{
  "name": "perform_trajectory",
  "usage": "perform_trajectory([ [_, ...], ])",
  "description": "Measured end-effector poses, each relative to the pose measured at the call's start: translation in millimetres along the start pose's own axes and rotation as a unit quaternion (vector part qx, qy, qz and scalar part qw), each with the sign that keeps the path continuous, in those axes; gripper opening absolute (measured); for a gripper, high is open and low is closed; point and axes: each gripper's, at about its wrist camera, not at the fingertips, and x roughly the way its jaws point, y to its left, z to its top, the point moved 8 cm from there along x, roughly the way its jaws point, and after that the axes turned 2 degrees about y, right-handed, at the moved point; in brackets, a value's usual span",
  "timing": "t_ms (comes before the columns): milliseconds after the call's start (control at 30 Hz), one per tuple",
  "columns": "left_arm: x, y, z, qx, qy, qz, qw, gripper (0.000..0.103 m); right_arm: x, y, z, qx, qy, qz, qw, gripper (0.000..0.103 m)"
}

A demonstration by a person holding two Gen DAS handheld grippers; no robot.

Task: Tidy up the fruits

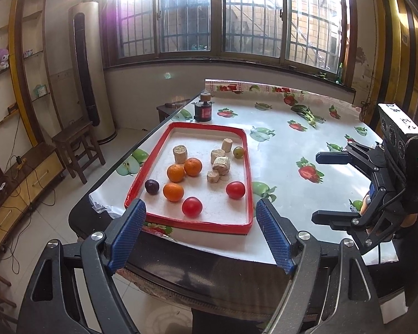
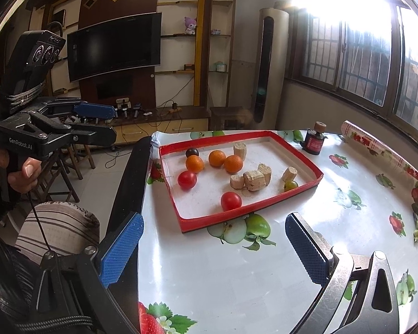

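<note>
A: Biggest first?
B: Worktop (image 1: pixel 278 150) with fruit-print cover. On it, red-rimmed tray (image 1: pixel 248 183), toward 10 o'clock from the worktop's middle in the left wrist view.

A: Grippers next?
B: Left gripper (image 1: pixel 200 233) released, jaws wide apart, hovering off the tray's near edge at 6 o'clock, grasping nothing. Right gripper (image 2: pixel 213 247) likewise released, above the worktop, well apart from the tray, empty.

A: In the tray?
B: Three oranges (image 1: pixel 175 173) bunched left of centre. Two tomatoes (image 1: pixel 192 206): one near the front rim, the other at 4 o'clock near the right rim. Beige chunks (image 1: pixel 221 165) clustered right of centre, one more apart at 11 o'clock. Dark plum (image 1: pixel 152 186) against the left rim. Small green fruit (image 1: pixel 238 152) by the right rim, at 2 o'clock.

A: Outside the tray?
B: Dark jar (image 1: pixel 203 110) beyond the far rim, at 12 o'clock. Leafy greens (image 1: pixel 306 114) far off at 2 o'clock.
</note>
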Motion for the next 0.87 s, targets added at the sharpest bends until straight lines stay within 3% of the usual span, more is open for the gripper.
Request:
perform_trajectory([
  [867,9.1,7.3,-7.3,-0.019,0.010,-0.001,0.9998,0.081,3.5,2.5,-0.8,0.000,0.003,0.004,1.000,0.102],
])
